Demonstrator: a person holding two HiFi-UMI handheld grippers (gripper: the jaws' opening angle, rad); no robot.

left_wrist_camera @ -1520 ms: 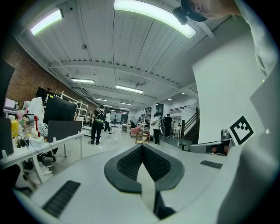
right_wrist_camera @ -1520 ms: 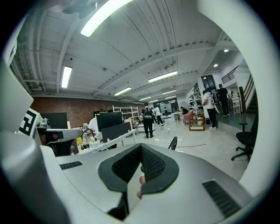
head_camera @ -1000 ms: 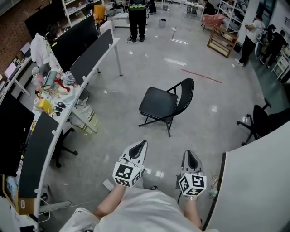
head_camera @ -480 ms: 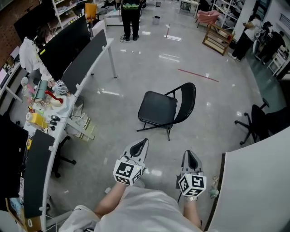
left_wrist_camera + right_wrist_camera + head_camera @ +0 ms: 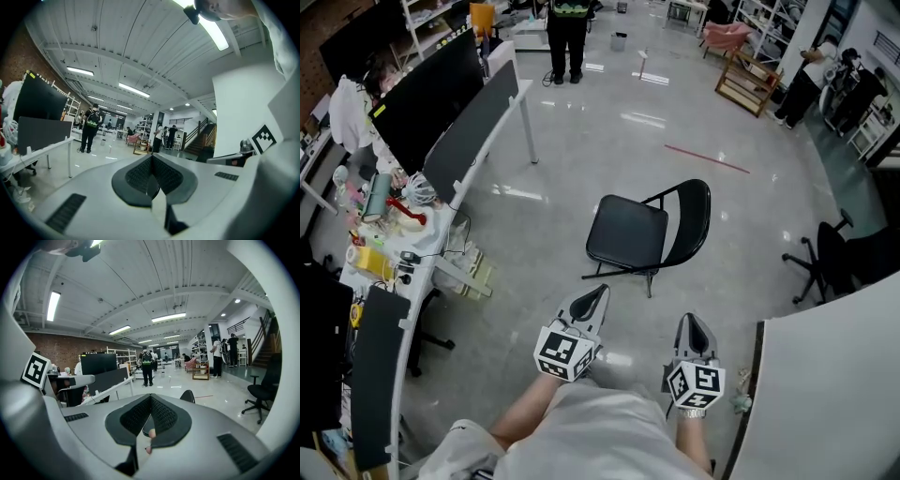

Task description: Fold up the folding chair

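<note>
A black folding chair (image 5: 645, 234) stands unfolded on the grey floor, its seat toward the left and its backrest toward the right in the head view. Both grippers hover short of it, side by side, apart from the chair. My left gripper (image 5: 596, 296) is shut and holds nothing; its pads meet in the left gripper view (image 5: 152, 165). My right gripper (image 5: 692, 324) is shut and empty too. In the right gripper view the chair's backrest (image 5: 188, 396) peeks over the closed jaws.
A long desk (image 5: 455, 178) with black screens and clutter runs along the left. A black office chair (image 5: 830, 255) stands at the right, beside a white panel (image 5: 825, 394). People stand far back (image 5: 567, 28), near a wooden rack (image 5: 748, 82).
The chair now sits closer and lower in the head view as I have walked toward it. Both grippers keep their place before my body and stay shut.
</note>
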